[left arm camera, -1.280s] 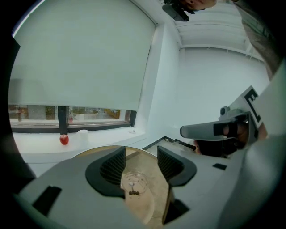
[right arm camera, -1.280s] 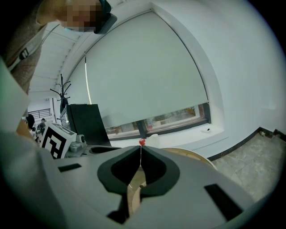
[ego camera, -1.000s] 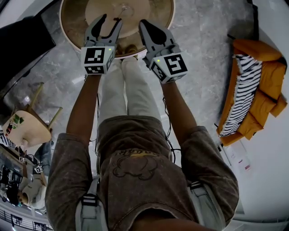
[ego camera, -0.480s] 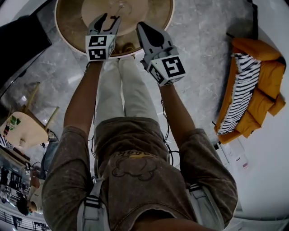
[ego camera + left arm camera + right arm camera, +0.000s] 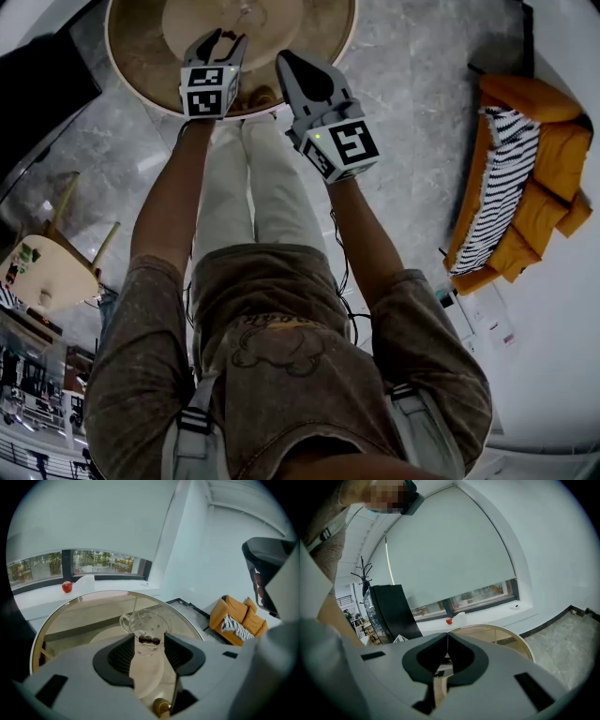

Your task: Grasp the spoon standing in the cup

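A clear glass cup (image 5: pixel 143 622) stands on the round glass table (image 5: pixel 84 616), with the spoon's thin handle (image 5: pixel 135 603) leaning up out of it. My left gripper (image 5: pixel 149 641) is open; its jaws have just been closing a little. The cup sits just beyond the gap between them, and nothing is pressed by the pads. In the head view the left gripper (image 5: pixel 225 42) hangs over the table (image 5: pixel 131 56) near the cup (image 5: pixel 247 13). My right gripper (image 5: pixel 284 58) is beside it, over the table's near rim. Its jaws meet tip to tip (image 5: pixel 447 634) with nothing between them.
An orange sofa (image 5: pixel 534 178) with a striped blanket stands on the marble floor to the right. A red apple (image 5: pixel 67 587) lies on the windowsill behind the table. A black cabinet (image 5: pixel 389 611) is at the left, and a small wooden chair (image 5: pixel 47 267) sits near the person's left side.
My left gripper has dropped toward the table and looks smaller in the head view. The right gripper has hardly shifted.
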A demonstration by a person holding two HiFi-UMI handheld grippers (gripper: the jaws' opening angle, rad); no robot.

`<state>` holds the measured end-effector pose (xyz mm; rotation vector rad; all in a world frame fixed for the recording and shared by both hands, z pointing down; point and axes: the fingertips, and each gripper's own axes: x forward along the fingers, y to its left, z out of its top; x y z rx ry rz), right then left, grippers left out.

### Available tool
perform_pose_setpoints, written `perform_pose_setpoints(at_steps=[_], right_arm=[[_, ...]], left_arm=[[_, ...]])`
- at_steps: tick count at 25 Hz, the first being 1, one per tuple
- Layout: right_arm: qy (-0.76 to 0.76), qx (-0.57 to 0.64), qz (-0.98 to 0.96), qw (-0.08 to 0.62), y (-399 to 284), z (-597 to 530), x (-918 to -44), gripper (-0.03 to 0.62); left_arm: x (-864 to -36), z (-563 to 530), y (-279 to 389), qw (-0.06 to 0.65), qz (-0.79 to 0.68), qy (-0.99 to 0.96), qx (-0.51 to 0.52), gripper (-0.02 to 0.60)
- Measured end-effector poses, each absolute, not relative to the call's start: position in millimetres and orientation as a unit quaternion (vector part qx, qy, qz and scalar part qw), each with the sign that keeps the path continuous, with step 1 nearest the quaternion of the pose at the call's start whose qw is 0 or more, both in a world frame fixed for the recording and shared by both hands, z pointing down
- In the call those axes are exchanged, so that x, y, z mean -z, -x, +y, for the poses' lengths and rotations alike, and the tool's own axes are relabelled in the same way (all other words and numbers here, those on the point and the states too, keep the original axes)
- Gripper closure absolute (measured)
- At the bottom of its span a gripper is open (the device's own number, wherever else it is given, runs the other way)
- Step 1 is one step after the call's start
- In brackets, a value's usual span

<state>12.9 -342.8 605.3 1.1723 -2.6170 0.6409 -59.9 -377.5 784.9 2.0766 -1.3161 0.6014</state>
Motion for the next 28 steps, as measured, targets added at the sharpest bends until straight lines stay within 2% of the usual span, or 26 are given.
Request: perform_pose_setpoints(at_steps=[5, 12, 28], right_arm=[[-0.395, -0.22, -0.886, 0.101, -10, -338, -606, 0.575], [-0.396, -0.226, -0.885, 0.101, -11, -335, -607, 0.576], [-0.405, -0.231, -0.879, 0.098, -18, -332, -583, 0.576]], left_arm=[[-788, -377, 63, 0.307, -0.497, -0.779, -0.229, 0.383], [-788, -377, 65, 0.307, -0.498, -0.778, -0.231, 0.437], [-742, -377, 62, 0.291, -0.492, -0.788, -0.229, 0.442]])
